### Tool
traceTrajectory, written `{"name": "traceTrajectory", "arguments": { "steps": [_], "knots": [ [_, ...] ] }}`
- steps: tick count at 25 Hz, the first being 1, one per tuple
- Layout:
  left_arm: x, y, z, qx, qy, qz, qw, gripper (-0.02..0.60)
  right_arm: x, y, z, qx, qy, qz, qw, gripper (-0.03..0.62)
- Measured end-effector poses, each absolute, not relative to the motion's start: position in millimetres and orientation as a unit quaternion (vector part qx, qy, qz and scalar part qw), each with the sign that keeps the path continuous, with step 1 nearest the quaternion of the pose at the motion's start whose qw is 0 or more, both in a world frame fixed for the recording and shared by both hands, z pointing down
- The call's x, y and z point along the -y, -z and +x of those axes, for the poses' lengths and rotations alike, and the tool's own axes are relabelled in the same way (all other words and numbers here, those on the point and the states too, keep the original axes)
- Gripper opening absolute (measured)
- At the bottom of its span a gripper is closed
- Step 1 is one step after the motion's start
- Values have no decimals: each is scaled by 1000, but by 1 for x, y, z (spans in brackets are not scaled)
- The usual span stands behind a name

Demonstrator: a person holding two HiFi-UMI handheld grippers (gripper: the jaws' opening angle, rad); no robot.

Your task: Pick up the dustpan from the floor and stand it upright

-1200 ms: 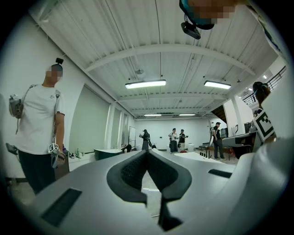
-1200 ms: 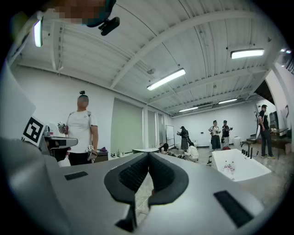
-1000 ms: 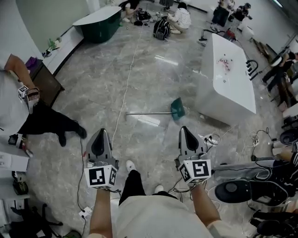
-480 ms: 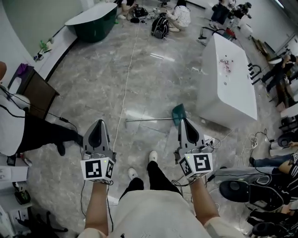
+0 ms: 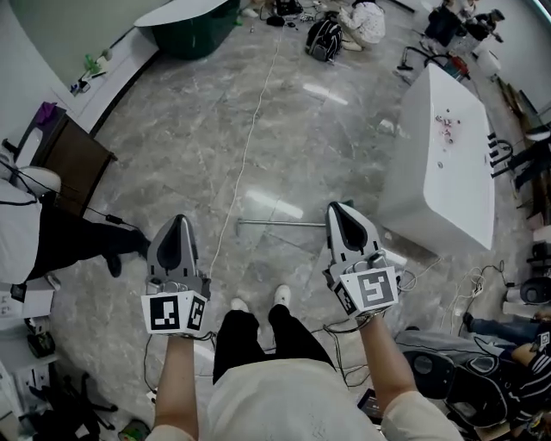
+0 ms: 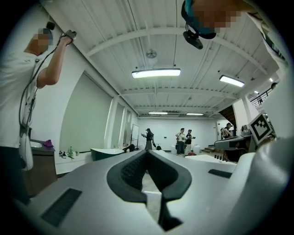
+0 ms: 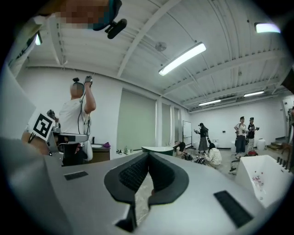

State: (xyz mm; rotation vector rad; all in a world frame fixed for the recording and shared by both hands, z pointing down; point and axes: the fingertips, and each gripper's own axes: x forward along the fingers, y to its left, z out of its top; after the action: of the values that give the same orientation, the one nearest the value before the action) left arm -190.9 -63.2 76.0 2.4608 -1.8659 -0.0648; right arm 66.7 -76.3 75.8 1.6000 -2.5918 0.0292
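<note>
The dustpan lies flat on the grey marble floor in the head view. Only its long silver handle (image 5: 280, 224) shows, running left to right; the green pan end is hidden behind my right gripper. My right gripper (image 5: 336, 208) is held level above that end, jaws shut with nothing in them (image 7: 148, 155). My left gripper (image 5: 179, 220) hovers to the left of the handle's free end, also shut and empty (image 6: 147, 153). Neither gripper view shows the dustpan.
A white bathtub (image 5: 439, 172) stands close on the right and a dark green tub (image 5: 194, 21) at the far left. A white cable (image 5: 245, 159) runs across the floor. A person (image 5: 52, 241) stands by a dark cabinet (image 5: 69, 159). Cables (image 5: 405, 276) lie on the right.
Both grippers have travelled forward with the walking person. The dustpan has come closer, and its green pan, visible before, is now covered by the right gripper. Both stay shut.
</note>
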Motion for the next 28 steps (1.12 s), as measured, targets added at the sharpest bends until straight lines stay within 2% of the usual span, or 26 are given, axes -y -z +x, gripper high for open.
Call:
{"name": "traceTrajectory", "arguments": {
  "steps": [5, 11, 16, 20, 22, 23, 28],
  "knots": [
    [116, -134, -198, 598, 3, 800, 48, 9, 124, -134, 41, 877, -37, 467, 103, 15],
    [175, -210, -214, 590, -7, 804, 70, 9, 178, -198, 14, 884, -42, 458, 82, 15],
    [215, -295, -224, 580, 5, 812, 66, 9, 225, -297, -26, 900, -35, 427, 82, 17],
    [217, -399, -229, 580, -5, 812, 71, 9, 231, -430, -54, 913, -27, 364, 180, 21],
    [219, -455, -233, 585, -13, 807, 73, 9, 233, -505, -66, 912, -34, 330, 241, 114],
    [222, -482, -234, 589, -16, 805, 74, 9, 235, -542, -71, 910, -28, 312, 273, 139],
    [248, -587, -237, 586, -17, 807, 72, 10, 247, -711, -91, 892, -6, 225, 392, 192]
  ]
}}
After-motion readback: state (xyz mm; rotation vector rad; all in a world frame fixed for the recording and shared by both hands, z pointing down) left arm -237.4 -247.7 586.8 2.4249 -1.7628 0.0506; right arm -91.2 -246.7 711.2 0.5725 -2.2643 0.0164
